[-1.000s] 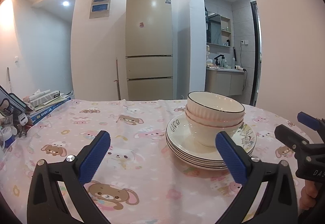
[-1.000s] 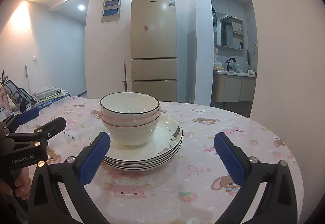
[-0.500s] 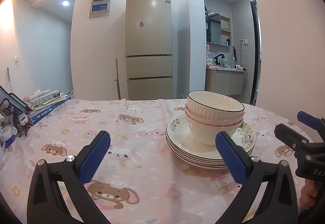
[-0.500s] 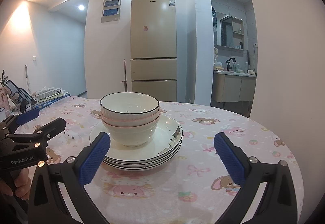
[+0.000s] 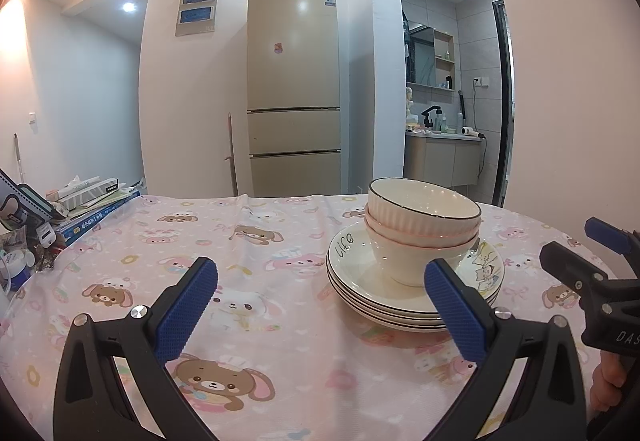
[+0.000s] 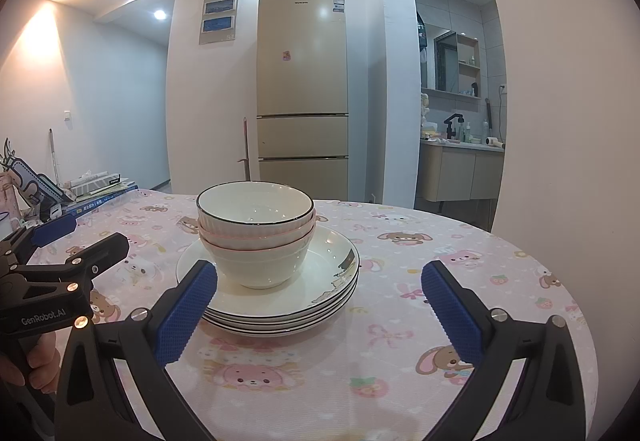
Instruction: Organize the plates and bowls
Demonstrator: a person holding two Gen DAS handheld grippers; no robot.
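Three nested cream bowls [image 5: 420, 225] [image 6: 256, 229] stand on a stack of several white plates [image 5: 360, 281] [image 6: 332, 273] on the pink cartoon tablecloth [image 5: 260, 281] [image 6: 440, 261]. My left gripper [image 5: 320, 305] hangs open just before the table, left of the stack, nothing between its blue pads. My right gripper [image 6: 320, 305] is open too, a little in front and to the right of the stack. Each gripper shows at the edge of the other's view: the right gripper [image 5: 600, 261], the left gripper [image 6: 60, 241].
Books, boxes and small clutter [image 5: 60, 209] pile up on the table's far left edge. A tall beige fridge [image 5: 294, 89] stands behind the table, with a bathroom alcove [image 5: 444, 121] to its right. A hand [image 6: 36, 361] holds the left gripper's handle.
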